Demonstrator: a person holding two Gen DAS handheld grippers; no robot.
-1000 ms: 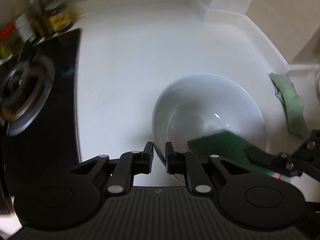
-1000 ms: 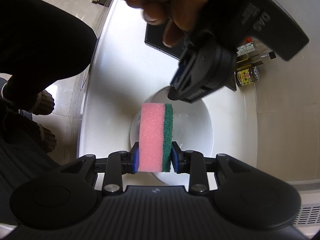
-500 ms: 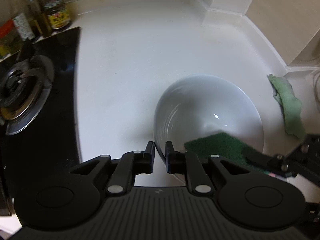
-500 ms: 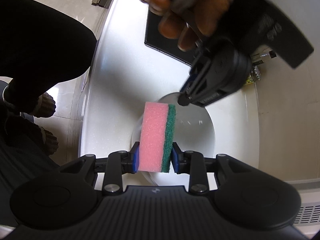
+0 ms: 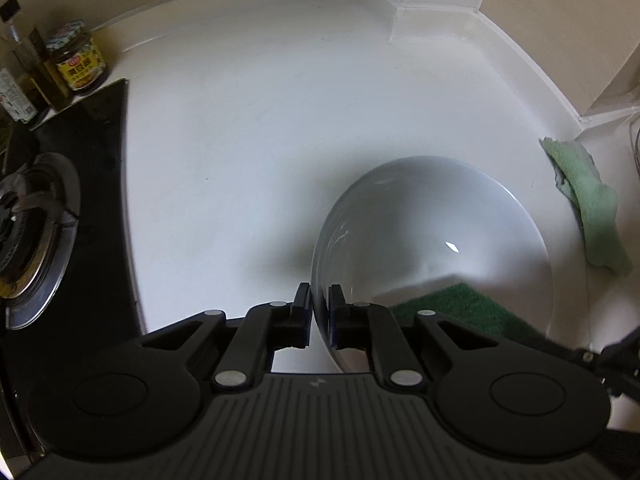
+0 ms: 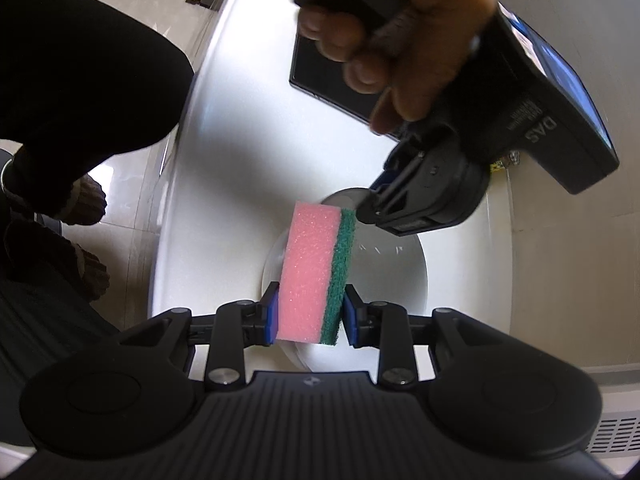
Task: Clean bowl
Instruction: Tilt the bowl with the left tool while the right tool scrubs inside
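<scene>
A white bowl [image 5: 432, 240] sits on the white counter [image 5: 260, 140]. My left gripper [image 5: 319, 312] is shut on its near-left rim, one finger outside and one inside. The same bowl [image 6: 384, 276] shows in the right wrist view, under the sponge. My right gripper [image 6: 308, 312] is shut on a pink sponge [image 6: 310, 268] with a green scouring side. That green side [image 5: 460, 308] shows in the left wrist view, over the bowl's near right part. A hand [image 6: 400, 40] holds the left gripper's body [image 6: 432, 192] above the bowl's far rim.
A black hob with a gas burner [image 5: 32, 232] lies left of the bowl. Jars and bottles [image 5: 76, 60] stand at the back left. A green cloth [image 5: 588, 208] lies to the right by the wall. The counter's front edge [image 6: 168, 240] drops to the floor, where a person's legs stand.
The left gripper and the bowl rim have shifted a little, and the bowl sits more to the right in its view. The sponge has moved slightly toward the bowl's near side.
</scene>
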